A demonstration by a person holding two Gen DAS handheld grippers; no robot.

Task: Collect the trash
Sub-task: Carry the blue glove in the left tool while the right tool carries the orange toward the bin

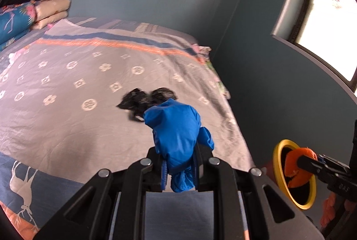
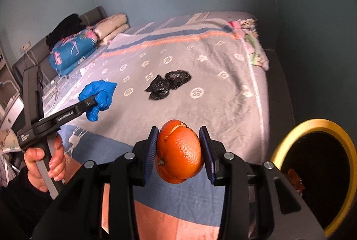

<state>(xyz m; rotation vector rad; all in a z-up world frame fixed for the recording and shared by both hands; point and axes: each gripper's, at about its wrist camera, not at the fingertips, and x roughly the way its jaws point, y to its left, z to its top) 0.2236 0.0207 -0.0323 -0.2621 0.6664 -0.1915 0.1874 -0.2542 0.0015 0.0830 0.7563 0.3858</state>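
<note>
My left gripper (image 1: 179, 164) is shut on a crumpled blue glove (image 1: 176, 135) and holds it above the bed; it also shows in the right wrist view (image 2: 99, 96). My right gripper (image 2: 179, 150) is shut on an orange peel (image 2: 179, 152) shaped like a hollow orange, held over the bed's near edge, left of a yellow-rimmed trash bin (image 2: 316, 126). In the left wrist view the orange peel (image 1: 297, 167) sits in front of the bin's mouth (image 1: 281, 146). A crumpled black plastic bag (image 2: 168, 84) lies on the bedspread, just beyond the glove in the left wrist view (image 1: 142, 99).
The bed (image 2: 223, 95) has a grey patterned spread; folded quilts and pillows (image 2: 73, 50) are stacked at its head. A blue-grey wall and a window ledge (image 1: 312, 57) stand to the right. Something orange-brown lies inside the bin (image 2: 294, 179).
</note>
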